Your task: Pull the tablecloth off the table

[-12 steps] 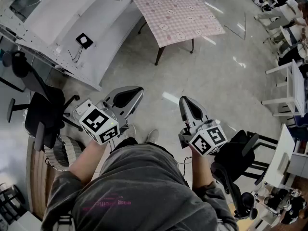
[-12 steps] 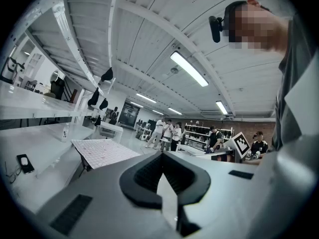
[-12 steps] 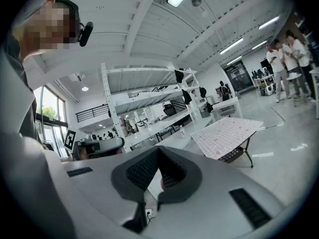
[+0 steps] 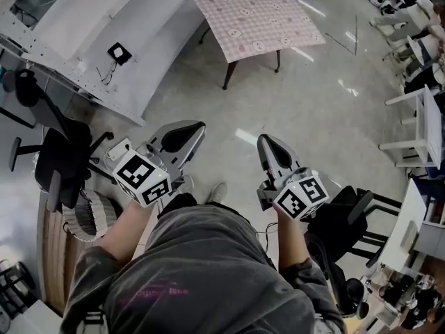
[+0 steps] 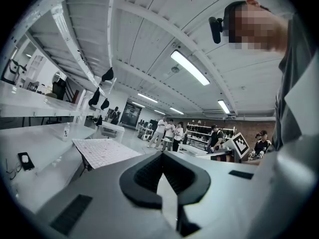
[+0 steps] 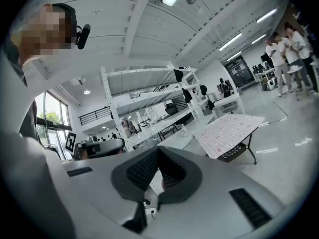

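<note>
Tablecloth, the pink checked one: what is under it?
Dark table legs poke out below the tablecloth. The tabletop itself is fully covered, so it can't be seen.

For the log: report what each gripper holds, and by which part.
Nothing. The left gripper and right gripper are shut, empty; the tablecloth lies on the table, far from both.

Open-plan lab hall: white shelving racks (image 6: 144,91), long white benches (image 4: 104,19), swivel chairs (image 4: 59,162), polished floor (image 4: 313,110), ceiling strip lights (image 5: 189,68).
</note>
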Motion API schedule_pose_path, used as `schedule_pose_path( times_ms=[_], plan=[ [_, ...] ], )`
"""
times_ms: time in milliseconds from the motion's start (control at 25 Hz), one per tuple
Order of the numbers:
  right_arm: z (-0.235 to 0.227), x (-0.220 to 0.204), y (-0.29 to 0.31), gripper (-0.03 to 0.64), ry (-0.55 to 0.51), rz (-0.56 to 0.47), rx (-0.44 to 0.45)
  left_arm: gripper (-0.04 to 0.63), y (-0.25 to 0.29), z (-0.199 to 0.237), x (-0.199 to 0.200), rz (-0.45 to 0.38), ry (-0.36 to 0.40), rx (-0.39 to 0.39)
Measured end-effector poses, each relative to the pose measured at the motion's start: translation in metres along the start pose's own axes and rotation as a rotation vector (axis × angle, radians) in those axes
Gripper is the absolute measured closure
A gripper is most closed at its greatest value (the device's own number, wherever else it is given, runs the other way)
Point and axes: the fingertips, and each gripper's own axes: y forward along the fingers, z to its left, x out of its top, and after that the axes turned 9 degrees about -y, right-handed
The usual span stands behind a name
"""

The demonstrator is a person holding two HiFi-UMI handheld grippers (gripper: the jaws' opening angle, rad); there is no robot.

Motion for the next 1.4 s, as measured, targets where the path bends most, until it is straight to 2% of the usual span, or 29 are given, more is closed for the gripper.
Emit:
schedule_pose_path(
  times_ms=[280, 640, 1040, 1400],
  plan=[
    [-0.010, -0.010, -0.015, 0.621, 0.004, 0.018, 0.015, 0.598, 0.004, -0.011, -0.021, 0.003, -0.020, 0.027],
    [-0.024, -0.015, -0.037, 0.621, 0.013, 0.017, 0.028, 0.598, 0.012, -0.034, -0.029, -0.001, -0.004, 0.041],
    [-0.026, -0.002, -0.048, 0.621, -0.028, 0.009, 0.051, 0.598, 0.018, -0.048, -0.023, -0.015, 0.054, 0.057],
    [-0.026, 0.001, -0.041, 0.621, -0.039, 0.012, 0.053, 0.548, 0.016, -0.043, -0.018, 0.000, 0.078, 0.066]
  ],
)
